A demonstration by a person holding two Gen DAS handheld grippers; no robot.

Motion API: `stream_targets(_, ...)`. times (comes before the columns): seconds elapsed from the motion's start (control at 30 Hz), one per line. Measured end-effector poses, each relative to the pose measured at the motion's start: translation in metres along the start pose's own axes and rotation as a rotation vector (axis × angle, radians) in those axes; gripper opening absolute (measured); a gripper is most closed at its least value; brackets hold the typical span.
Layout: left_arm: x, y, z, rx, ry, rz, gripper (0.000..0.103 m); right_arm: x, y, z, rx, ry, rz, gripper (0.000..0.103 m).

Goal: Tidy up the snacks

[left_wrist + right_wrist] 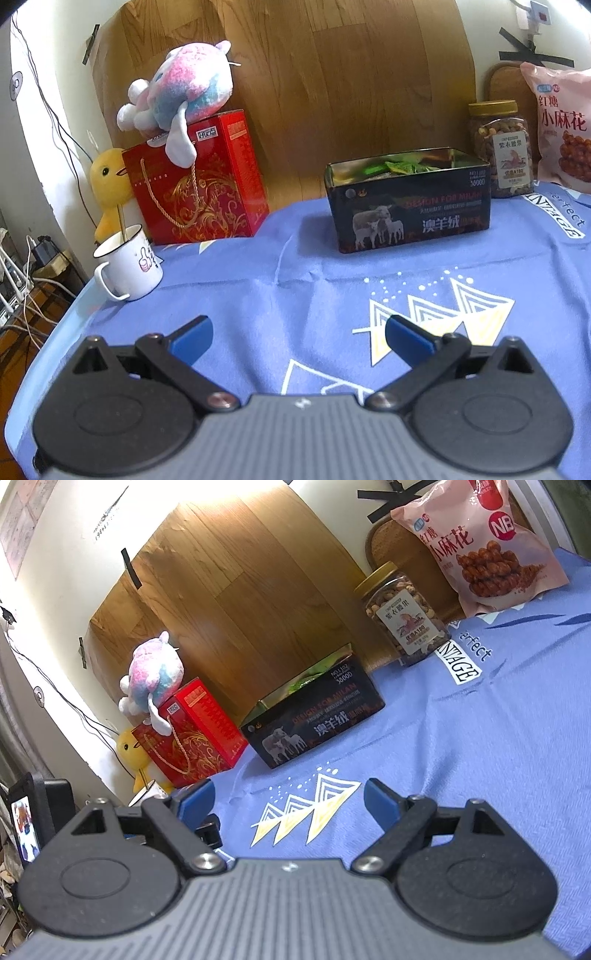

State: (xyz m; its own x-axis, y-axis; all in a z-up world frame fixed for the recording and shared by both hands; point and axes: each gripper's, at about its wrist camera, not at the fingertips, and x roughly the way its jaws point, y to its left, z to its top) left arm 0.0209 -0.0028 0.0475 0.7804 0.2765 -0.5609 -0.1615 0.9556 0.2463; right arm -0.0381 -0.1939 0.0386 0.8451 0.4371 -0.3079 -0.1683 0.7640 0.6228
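A black tin box (pixel 410 199) (pixel 314 720) printed with sheep stands open on the blue cloth, with green-wrapped snacks (pixel 399 166) inside. To its right stands a clear jar of nuts (pixel 500 147) (pixel 402 616) with a gold lid, and beyond that a pink snack bag (pixel 563 125) (pixel 480 546) leans at the back. My left gripper (pixel 299 334) hovers open over the cloth, well short of the tin, holding nothing. My right gripper (pixel 288 797) is also open and empty, above the cloth's triangle print.
A red gift box (pixel 195 177) (pixel 192 731) carries a pink-and-blue plush toy (pixel 181 88) (pixel 155 679). Beside it sit a yellow duck toy (pixel 109 184) (pixel 129 749) and a white mug (pixel 129 264) near the table's left edge. A wooden board (pixel 332 74) lines the wall.
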Motion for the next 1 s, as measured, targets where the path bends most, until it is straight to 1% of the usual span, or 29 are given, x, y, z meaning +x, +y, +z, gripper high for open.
stream_targets(0.3, 0.0040, 0.0021, -0.0035, -0.010, 0.023, -0.013, 0.103, 0.0022, -0.0001, -0.0020, 0.001, 0.008, -0.003, 0.090)
stream_targets(0.53, 0.0056, -0.0009, -0.0059, 0.004, 0.036, -0.018, 0.103, 0.0021, 0.0007, -0.0026, 0.002, 0.009, -0.005, 0.091)
stream_targets(0.8, 0.0077, -0.0022, -0.0070, 0.026, 0.036, 0.014, 0.103, 0.0037, -0.0005, -0.0028, 0.007, 0.016, -0.003, 0.092)
stream_targets(1.0, 0.0057, -0.0050, -0.0076, 0.051, 0.013, 0.042, 0.103, 0.0043, -0.0015, -0.0024, 0.007, 0.023, 0.000, 0.092)
